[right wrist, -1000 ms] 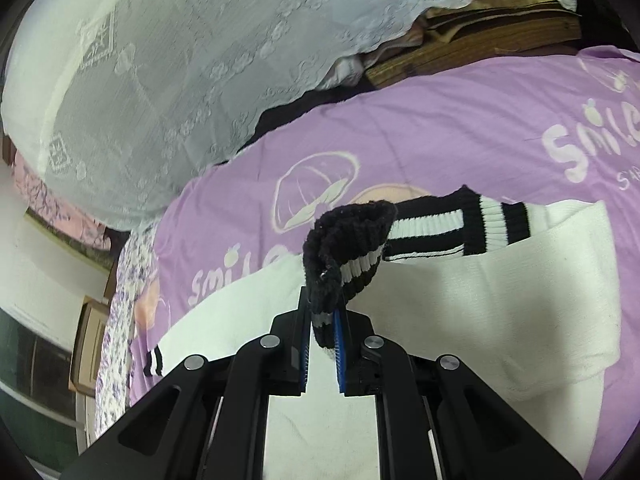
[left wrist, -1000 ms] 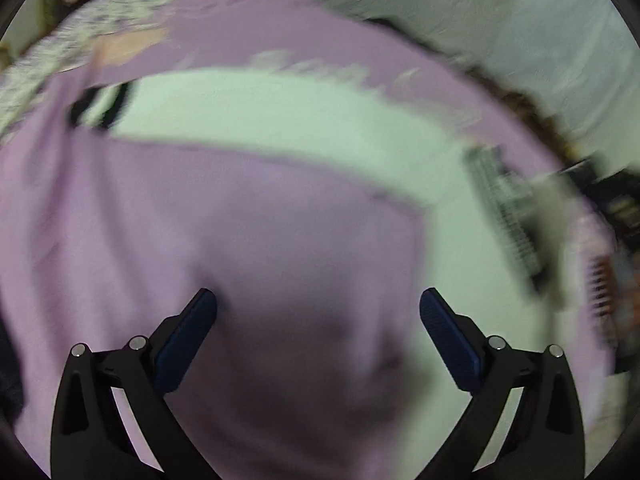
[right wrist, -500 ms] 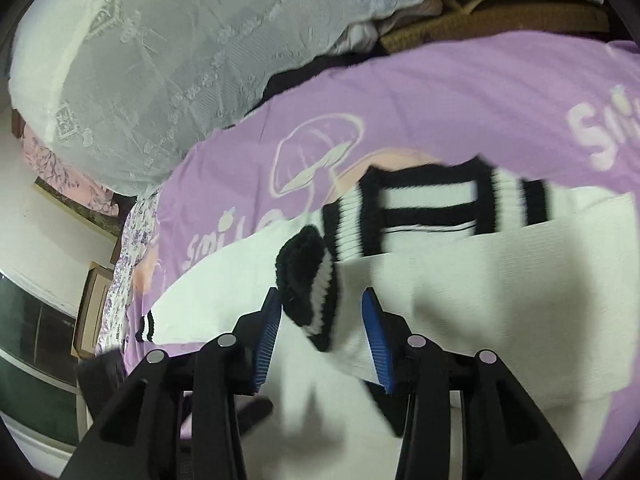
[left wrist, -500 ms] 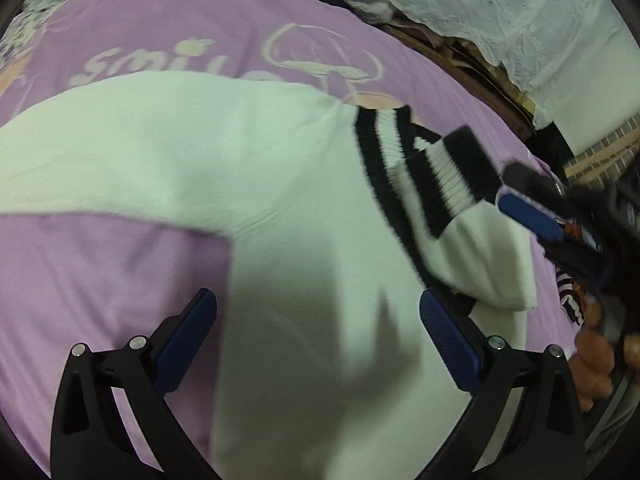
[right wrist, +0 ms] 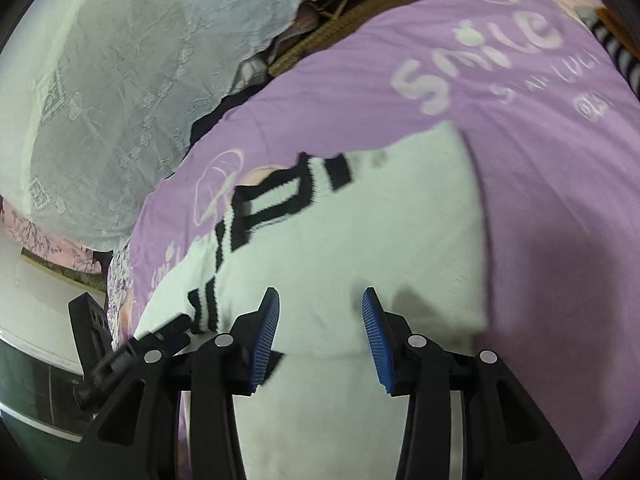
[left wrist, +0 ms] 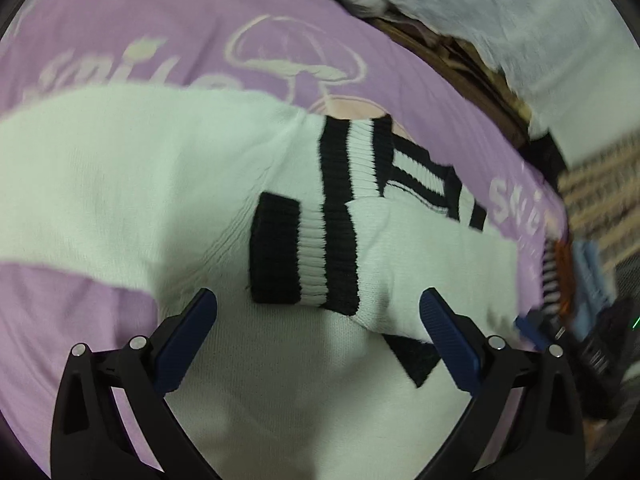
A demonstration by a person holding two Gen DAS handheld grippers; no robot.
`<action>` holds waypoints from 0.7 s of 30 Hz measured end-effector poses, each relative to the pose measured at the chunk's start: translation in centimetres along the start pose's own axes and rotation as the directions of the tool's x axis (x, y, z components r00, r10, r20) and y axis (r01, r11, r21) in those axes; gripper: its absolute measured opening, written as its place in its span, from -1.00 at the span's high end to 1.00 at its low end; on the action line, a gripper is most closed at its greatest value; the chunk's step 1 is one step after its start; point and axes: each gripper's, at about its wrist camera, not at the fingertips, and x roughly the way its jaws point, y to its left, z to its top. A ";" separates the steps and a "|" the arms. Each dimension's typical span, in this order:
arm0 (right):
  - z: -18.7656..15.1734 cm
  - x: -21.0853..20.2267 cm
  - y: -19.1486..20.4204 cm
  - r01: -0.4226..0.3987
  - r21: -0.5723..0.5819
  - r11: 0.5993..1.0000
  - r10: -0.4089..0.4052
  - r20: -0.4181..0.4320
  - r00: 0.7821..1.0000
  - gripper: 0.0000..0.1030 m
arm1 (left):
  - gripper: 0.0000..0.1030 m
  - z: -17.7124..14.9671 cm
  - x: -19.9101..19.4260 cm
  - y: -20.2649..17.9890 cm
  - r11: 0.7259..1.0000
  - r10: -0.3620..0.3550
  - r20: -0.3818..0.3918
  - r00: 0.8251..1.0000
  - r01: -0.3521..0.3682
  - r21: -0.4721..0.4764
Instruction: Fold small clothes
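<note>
A white sweater (left wrist: 120,184) with black-striped trim lies spread on the purple bedsheet (left wrist: 160,12), one striped cuff (left wrist: 300,252) folded in across its body at 12 o'clock from the left gripper (left wrist: 318,338). Both grippers hover empty — the left's fingers spread wide, the right gripper (right wrist: 318,338) parted over plain knit. Next, probably, the far sleeve at 9 o'clock wants pinching and folding in.
</note>
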 end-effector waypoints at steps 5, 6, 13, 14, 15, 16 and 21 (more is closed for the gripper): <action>-0.4 0.2 -1.5 0.002 0.038 0.999 -0.002 -0.008 1.000 0.12 | -0.82 -0.6 0.0 -0.1 0.991 -0.081 0.018 0.997 0.082 -0.101; -0.4 0.2 -1.6 0.000 0.044 0.999 0.001 -0.008 1.000 0.12 | -0.77 -0.3 0.3 -0.6 0.993 -0.069 0.029 0.997 0.071 -0.091; 0.2 -0.5 -1.2 -0.007 0.030 1.000 0.007 0.027 1.000 0.12 | 0.08 2.2 1.6 1.2 0.975 -0.039 0.059 0.997 0.051 -0.216; 0.2 -0.5 -1.3 -0.004 0.030 1.000 0.003 0.031 1.000 0.12 | 0.41 2.4 1.3 1.5 0.974 -0.047 0.068 0.997 0.060 -0.219; 0.3 -0.5 -1.4 -0.003 0.032 0.999 0.002 0.033 0.999 0.12 | 0.68 2.6 1.0 1.7 0.974 -0.049 0.074 0.996 0.064 -0.216; 0.3 -0.4 -1.4 -0.003 0.035 0.999 0.002 0.032 0.999 0.12 | 0.75 2.7 0.6 2.0 0.976 -0.049 0.083 0.995 0.065 -0.207; 0.2 0.0 -1.3 -0.012 0.038 0.999 0.011 0.021 1.000 0.12 | 0.74 2.5 -0.3 2.5 0.974 -0.078 0.100 0.992 0.097 -0.202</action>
